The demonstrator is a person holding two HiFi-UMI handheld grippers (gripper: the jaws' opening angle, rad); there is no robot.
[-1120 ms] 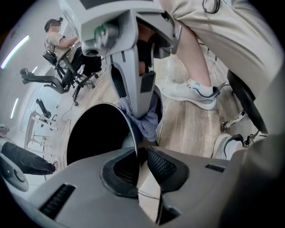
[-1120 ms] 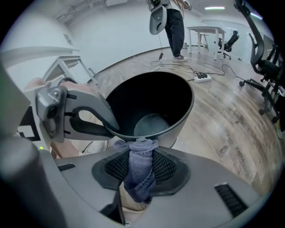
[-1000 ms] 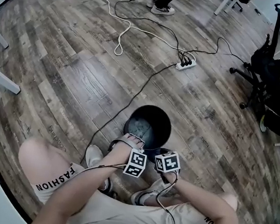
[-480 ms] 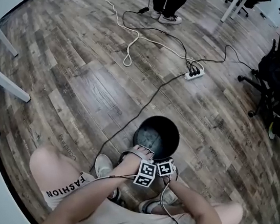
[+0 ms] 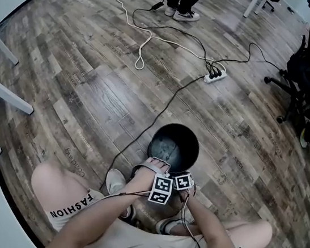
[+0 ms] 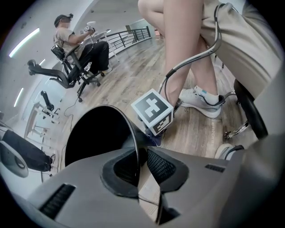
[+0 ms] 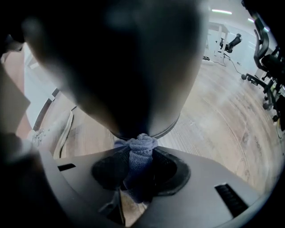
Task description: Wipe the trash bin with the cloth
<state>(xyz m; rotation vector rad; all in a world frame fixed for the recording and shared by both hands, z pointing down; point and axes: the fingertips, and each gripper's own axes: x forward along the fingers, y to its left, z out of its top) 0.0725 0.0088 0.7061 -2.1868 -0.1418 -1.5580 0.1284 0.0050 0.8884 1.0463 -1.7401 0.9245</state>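
Trash bin (image 5: 175,134) upright on wood floor (image 5: 92,83); left gripper (image 6: 140,167) nipped tight onto its thin rim; right gripper (image 7: 140,162) clamped on bunched blue cloth (image 7: 141,149), pressed against outer wall; wall there blurred, dark.

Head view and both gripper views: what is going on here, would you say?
A seated person works on a round black trash bin standing on the wooden floor. The left gripper is clamped on the bin's rim. The right gripper pinches a bunched blue-grey cloth and holds it against the bin's outer wall.
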